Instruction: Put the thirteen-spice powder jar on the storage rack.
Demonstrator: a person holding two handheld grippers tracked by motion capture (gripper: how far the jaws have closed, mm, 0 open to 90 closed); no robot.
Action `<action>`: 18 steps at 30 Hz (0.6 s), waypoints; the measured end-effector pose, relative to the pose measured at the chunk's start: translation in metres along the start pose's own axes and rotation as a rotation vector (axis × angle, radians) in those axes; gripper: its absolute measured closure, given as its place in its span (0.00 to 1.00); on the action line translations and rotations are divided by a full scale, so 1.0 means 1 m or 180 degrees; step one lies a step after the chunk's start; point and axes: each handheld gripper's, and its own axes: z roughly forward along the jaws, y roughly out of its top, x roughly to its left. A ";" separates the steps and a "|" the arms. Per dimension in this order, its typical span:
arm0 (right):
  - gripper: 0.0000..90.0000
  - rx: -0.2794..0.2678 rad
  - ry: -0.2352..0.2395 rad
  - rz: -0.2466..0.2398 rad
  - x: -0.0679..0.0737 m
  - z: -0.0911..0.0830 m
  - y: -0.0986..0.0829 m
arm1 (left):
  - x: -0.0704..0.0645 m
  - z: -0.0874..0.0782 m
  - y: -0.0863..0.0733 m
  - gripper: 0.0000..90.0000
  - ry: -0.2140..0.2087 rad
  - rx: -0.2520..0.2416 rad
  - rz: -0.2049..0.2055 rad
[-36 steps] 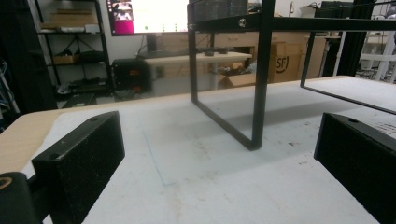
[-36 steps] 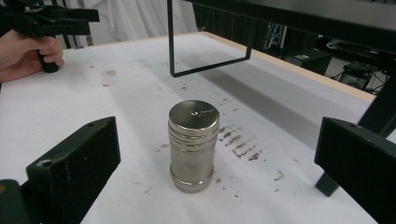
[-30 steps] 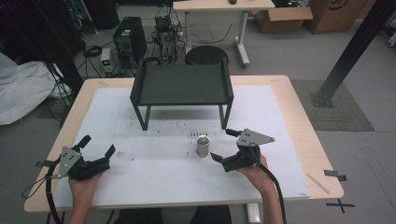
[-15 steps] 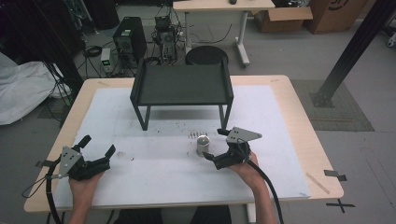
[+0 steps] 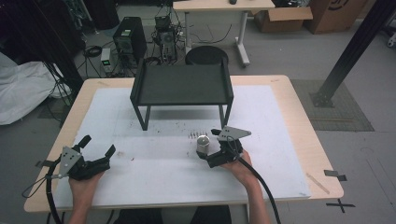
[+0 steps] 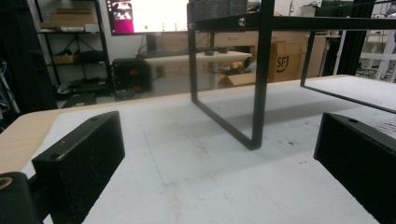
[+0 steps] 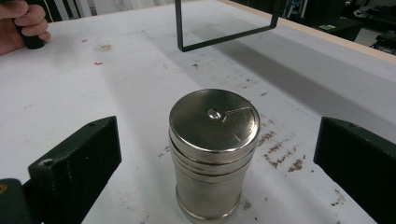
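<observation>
A small steel shaker can stands upright on the white mat, just in front of the black rack. My right gripper is open, with one jaw on each side of the can and not touching it. In the right gripper view the can stands midway between the wide-apart jaws of the right gripper. My left gripper rests open at the near left of the mat with nothing in it. In its own view the left gripper faces a rack leg.
The rack stands on thin black legs at the back middle of the mat, with open space under it. Brown specks mark the mat beside the can. The hand holding the left gripper appears far off in the right gripper view. The wooden table edge runs along the right.
My right gripper has moved left and forward until its open jaws flank the can. The left gripper has stayed where it was.
</observation>
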 end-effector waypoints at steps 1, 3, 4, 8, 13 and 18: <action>0.00 0.0005 0.0000 -0.0005 0.000 0.001 0.000 | 0.000 0.000 0.000 0.03 0.0000 -0.0001 0.0000; 0.00 0.0018 -0.0008 -0.0005 0.000 0.003 0.000 | 0.000 0.000 0.000 0.03 0.0000 -0.0003 -0.0002; 0.00 0.0020 -0.0007 0.0003 0.000 0.004 0.000 | 0.000 0.000 0.000 0.03 0.0000 -0.0002 -0.0001; 0.01 0.0026 -0.0006 0.0010 0.000 0.006 -0.001 | 0.000 0.000 0.000 0.03 -0.0001 -0.0005 -0.0001; 0.04 0.0031 0.0014 0.0020 0.000 0.008 -0.001 | 0.000 0.000 0.000 0.03 -0.0001 0.0002 0.0002; 0.10 0.0080 0.0015 0.0011 0.001 0.011 -0.002 | 0.000 0.000 0.000 0.03 0.0000 -0.0005 0.0000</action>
